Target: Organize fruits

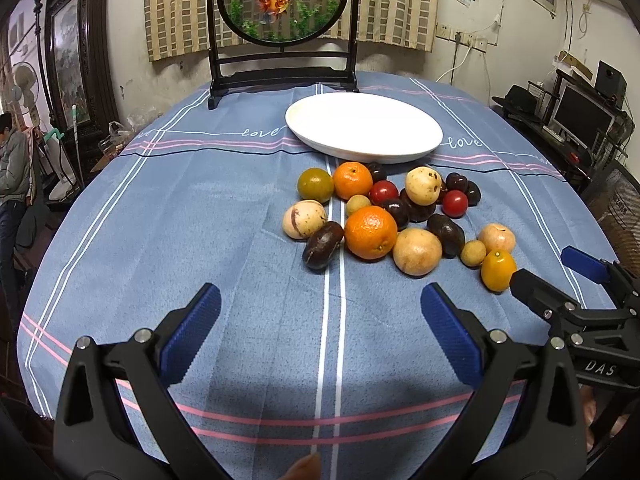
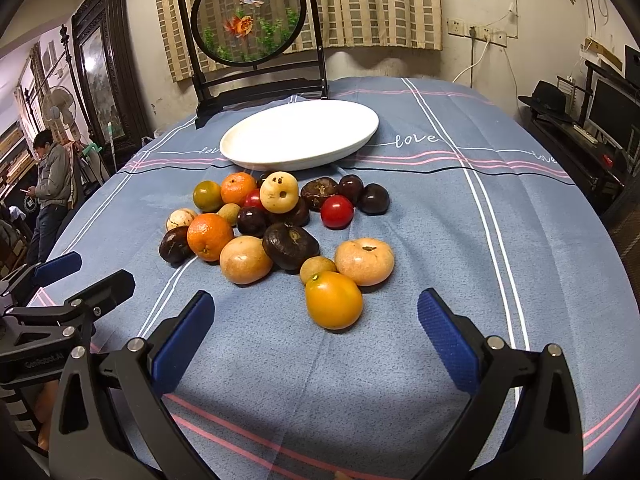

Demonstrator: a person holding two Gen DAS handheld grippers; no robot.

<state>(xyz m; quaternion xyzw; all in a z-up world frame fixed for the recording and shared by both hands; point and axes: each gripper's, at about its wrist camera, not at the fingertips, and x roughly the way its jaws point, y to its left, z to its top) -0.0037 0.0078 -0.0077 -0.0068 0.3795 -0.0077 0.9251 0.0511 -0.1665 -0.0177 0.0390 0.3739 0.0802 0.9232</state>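
Observation:
A pile of several fruits lies on the blue tablecloth in front of an empty white plate [image 1: 364, 126], which also shows in the right wrist view [image 2: 300, 134]. The pile holds oranges [image 1: 370, 232], red tomatoes [image 1: 455, 203], dark plums, pale round fruits and a yellow-orange fruit [image 2: 334, 300] nearest my right gripper. My left gripper [image 1: 320, 320] is open and empty, short of the pile. My right gripper [image 2: 316, 320] is open and empty, just short of the yellow-orange fruit; it also shows in the left wrist view [image 1: 560, 268] at the right.
A black-framed round goldfish screen [image 1: 282, 4] stands behind the plate. The table is covered by a blue striped cloth [image 1: 200, 220]. A person [image 2: 50, 184] stands at the far left. A desk with a monitor [image 1: 584, 114] is at the right.

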